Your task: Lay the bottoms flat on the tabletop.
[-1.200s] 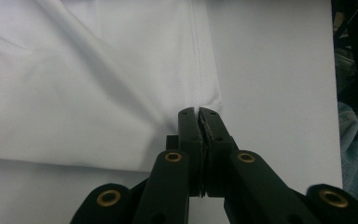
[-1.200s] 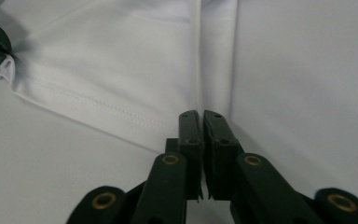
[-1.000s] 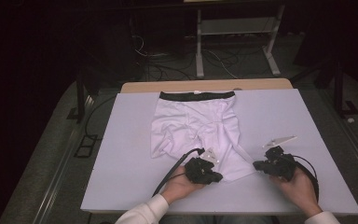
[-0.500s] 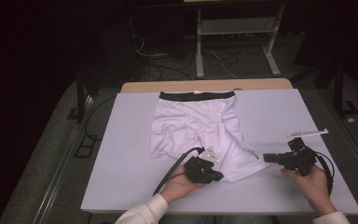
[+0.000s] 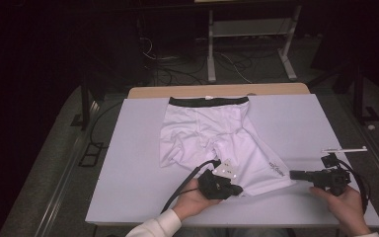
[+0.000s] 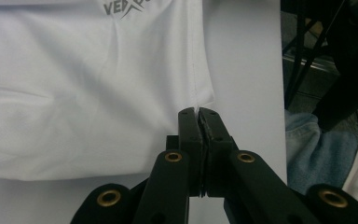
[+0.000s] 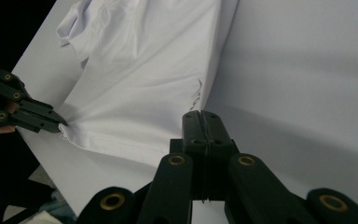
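White stretchy shorts with a black waistband [image 5: 212, 138] lie on the lilac worktop [image 5: 138, 148]. The left gripper [image 6: 199, 112] pinches their near hem corner; the right gripper [image 7: 200, 114], pressed together and empty, hovers near the right edge.

1. The room is dark, and light falls mostly on the bench [image 5: 128, 163], which has a pale cover.
2. A strip of bare wood [image 5: 217, 91] shows at its far edge.
3. The floor [image 5: 44, 163] is grey.
4. A white metal stand [image 5: 249, 34] and black cables [image 5: 177, 64] are behind.
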### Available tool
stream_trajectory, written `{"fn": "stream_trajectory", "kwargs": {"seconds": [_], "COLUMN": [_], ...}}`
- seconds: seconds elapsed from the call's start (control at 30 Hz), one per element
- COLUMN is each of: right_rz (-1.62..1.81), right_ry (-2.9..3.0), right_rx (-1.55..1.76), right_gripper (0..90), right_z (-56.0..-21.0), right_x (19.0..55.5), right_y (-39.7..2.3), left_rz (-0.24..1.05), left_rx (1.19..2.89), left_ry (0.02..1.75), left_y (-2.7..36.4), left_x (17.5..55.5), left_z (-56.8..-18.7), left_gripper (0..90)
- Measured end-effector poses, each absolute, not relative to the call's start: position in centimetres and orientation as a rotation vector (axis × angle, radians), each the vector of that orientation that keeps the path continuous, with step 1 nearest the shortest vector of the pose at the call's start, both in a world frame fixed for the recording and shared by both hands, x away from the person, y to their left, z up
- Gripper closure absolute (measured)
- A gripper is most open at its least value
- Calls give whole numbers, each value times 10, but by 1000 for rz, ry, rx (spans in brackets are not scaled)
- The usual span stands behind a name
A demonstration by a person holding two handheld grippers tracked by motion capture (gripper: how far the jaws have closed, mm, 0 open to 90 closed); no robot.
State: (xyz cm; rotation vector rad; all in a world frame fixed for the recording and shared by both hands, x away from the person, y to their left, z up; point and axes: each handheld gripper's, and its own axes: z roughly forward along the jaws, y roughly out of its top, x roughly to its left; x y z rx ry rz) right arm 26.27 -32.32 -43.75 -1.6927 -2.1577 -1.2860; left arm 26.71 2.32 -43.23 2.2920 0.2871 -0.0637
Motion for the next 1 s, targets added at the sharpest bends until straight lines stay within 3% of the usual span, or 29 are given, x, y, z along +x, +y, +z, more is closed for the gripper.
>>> {"fn": "stream_trajectory", "kwargs": {"seconds": [1.0], "right_rz": [-1140], "right_ry": [-2076], "right_rx": [-1744], "right_gripper": [887], "right_z": [-452], "right_x": [234], "right_y": [-341], "left_rz": [-102], "left_rx": [2392], "left_ry": [148], "left_y": [3], "left_x": [234], "left_z": [-444], "left_gripper": [879]}}
